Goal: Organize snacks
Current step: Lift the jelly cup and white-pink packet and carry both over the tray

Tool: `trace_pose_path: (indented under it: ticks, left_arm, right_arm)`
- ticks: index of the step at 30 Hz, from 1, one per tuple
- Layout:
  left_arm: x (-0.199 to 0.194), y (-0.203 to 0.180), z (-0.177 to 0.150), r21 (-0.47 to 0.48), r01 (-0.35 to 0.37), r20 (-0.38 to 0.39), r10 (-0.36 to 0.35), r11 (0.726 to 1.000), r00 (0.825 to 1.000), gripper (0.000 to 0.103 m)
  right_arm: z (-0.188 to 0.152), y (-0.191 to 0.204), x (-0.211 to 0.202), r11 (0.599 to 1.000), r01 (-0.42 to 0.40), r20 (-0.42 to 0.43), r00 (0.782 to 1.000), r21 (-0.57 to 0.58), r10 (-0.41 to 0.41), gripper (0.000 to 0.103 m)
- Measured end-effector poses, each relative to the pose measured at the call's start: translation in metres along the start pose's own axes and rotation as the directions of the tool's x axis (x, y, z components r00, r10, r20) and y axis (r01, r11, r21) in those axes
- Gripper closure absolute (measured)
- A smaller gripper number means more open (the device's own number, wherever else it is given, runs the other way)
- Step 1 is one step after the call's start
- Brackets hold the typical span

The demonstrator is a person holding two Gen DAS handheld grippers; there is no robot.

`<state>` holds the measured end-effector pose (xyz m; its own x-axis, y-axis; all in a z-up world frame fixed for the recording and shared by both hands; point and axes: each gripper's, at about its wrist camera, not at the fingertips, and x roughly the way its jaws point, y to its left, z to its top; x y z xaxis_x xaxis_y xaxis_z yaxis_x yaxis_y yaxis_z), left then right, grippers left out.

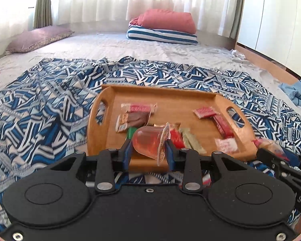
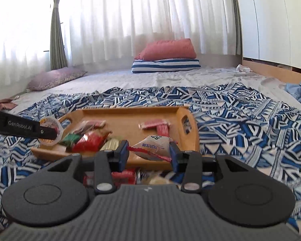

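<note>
From the left wrist, the left gripper point(image 1: 148, 147) was clamped on a clear jelly cup point(image 1: 148, 142) of orange jelly lying sideways, its printed lid toward the right finger, held over the near rim of the wooden tray point(image 1: 170, 94). The tray sat on a blue patterned cloth point(image 1: 50, 104). On the tray lay red wrapped snacks point(image 1: 205, 112) near its right handle and a brown packet point(image 1: 138, 118) toward its left handle. The right gripper point(image 1: 271, 152) showed just off the tray's near right corner, blurred.

From the right wrist, the right gripper point(image 2: 149, 150) pinched a white snack packet point(image 2: 154, 146) with blue print and a red edge above the tray's point(image 2: 130, 111) near rim. The left gripper's point(image 2: 50, 133) finger crossed the jelly cup's lid point(image 2: 50, 129) at the tray's left end. A red wrapper point(image 2: 90, 140) and green wrapper point(image 2: 70, 138) lay inside the tray, near that end.
</note>
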<state>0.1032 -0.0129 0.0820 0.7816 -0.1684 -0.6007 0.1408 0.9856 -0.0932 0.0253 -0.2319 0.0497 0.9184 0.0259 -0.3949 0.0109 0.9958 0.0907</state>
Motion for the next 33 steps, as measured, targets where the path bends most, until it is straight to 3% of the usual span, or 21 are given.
trace_pose_path:
  ticks: [11, 33]
  left_arm:
    - [0.035, -0.013, 0.038, 0.000, 0.039, 0.006, -0.039, 0.999, 0.999, 0.070]
    - [0.143, -0.010, 0.057, -0.053, 0.013, -0.120, -0.019, 0.998, 0.993, 0.070]
  right_arm:
    - [0.031, -0.004, 0.046, 0.999, -0.032, -0.007, 0.999, -0.003, 0.032, 0.057]
    - [0.012, 0.014, 0.122, 0.994, -0.073, -0.125, 0.990, -0.075, 0.063, 0.057]
